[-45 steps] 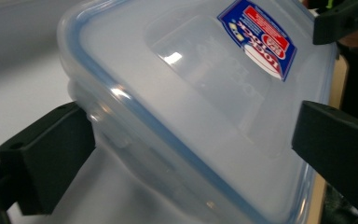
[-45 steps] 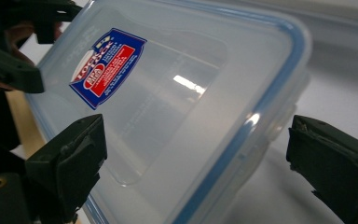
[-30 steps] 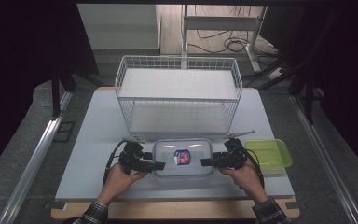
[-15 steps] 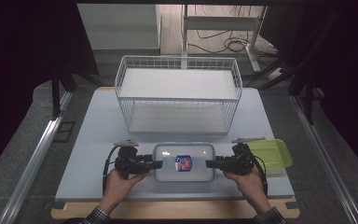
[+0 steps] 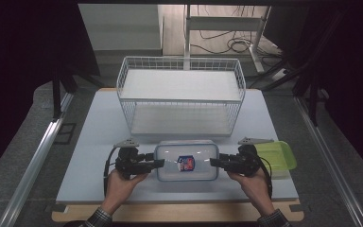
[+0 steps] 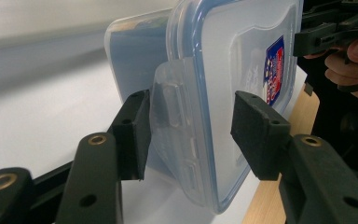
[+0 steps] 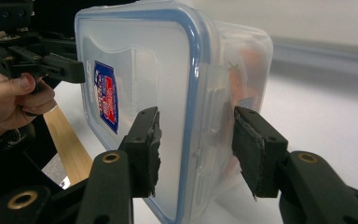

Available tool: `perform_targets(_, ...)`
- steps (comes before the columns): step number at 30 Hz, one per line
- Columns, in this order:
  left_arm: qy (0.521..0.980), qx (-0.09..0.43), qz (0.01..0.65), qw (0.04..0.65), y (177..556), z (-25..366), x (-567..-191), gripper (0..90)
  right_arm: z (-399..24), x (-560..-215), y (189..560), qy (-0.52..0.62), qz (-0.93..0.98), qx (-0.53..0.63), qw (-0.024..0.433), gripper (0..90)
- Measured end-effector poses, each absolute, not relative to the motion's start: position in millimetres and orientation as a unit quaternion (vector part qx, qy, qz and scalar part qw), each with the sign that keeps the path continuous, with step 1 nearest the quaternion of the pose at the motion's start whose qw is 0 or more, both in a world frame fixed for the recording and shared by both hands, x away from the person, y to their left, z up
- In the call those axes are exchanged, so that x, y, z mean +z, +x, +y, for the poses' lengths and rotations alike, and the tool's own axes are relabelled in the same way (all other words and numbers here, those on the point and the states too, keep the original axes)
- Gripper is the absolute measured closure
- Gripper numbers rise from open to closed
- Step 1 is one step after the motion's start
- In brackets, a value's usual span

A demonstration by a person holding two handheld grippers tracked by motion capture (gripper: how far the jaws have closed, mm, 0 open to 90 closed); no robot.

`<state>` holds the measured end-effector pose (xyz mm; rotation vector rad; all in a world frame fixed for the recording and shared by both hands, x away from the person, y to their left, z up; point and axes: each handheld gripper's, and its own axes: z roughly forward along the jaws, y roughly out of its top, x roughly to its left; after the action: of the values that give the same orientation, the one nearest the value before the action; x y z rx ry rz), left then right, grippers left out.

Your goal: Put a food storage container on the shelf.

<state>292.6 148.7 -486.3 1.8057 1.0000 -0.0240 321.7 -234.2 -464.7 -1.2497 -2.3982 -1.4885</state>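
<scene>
1. Left gripper (image 5: 158, 163), held in the person's left hand (image 5: 120, 182), points rightward along the surface (image 5: 90, 142), level with it, its tips at the left short end of the clear container (image 5: 186, 161). In the left gripper view its jaws stand apart on either side of the container's side latch flap (image 6: 170, 112); one pad (image 6: 133, 133) lies close against the flap and the other pad (image 6: 256, 133) stands off the lid, so the gripper is released, not yet clamped.
2. Forearm and a plaid sleeve cuff (image 5: 99, 218) come in from the bottom edge of the high view.
3. Clear container sits on the near middle of the surface, just in front of the white wire basket (image 5: 182, 101), between the two grippers. It is a rectangular plastic box with rounded corners and a see-through lid edged in blue (image 7: 193, 42).
4. Lid label (image 5: 186, 163) is a small blue, red and white sticker; its writing is too small to read.
5. Something orange shows dimly through the container's wall in the right gripper view (image 7: 249, 65); what it is cannot be told.
6. Right gripper (image 5: 215, 162), in the right hand (image 5: 250, 182), points leftward at the container's right short end. Its jaws straddle the lid edge and latch there with gaps on both sides, so it too is released.
7. Green-lidded container (image 5: 276, 158) lies just right of the right gripper, near the surface's right edge.
</scene>
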Motion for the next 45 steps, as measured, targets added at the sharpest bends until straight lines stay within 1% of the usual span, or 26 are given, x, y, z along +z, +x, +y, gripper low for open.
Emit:
perform_targets(5,0.750,-0.003,0.411,0.519,294,153,-476,49.0,-231,-452,323,-0.394,-0.778,-0.490,0.012,52.3)
perform_targets(14,0.749,0.013,0.405,0.524,297,158,-456,49.0,-226,-435,327,-0.382,-0.778,-0.500,0.001,52.2)
perform_targets(21,0.746,0.022,0.403,0.529,302,162,-440,49.5,-222,-423,332,-0.379,-0.773,-0.508,0.000,52.3)
perform_targets(35,0.741,0.046,0.393,0.543,315,166,-404,49.3,-218,-388,346,-0.369,-0.766,-0.526,-0.017,52.2)
perform_targets(45,0.737,0.048,0.395,0.546,322,171,-392,49.3,-213,-374,355,-0.365,-0.765,-0.530,-0.019,52.2)
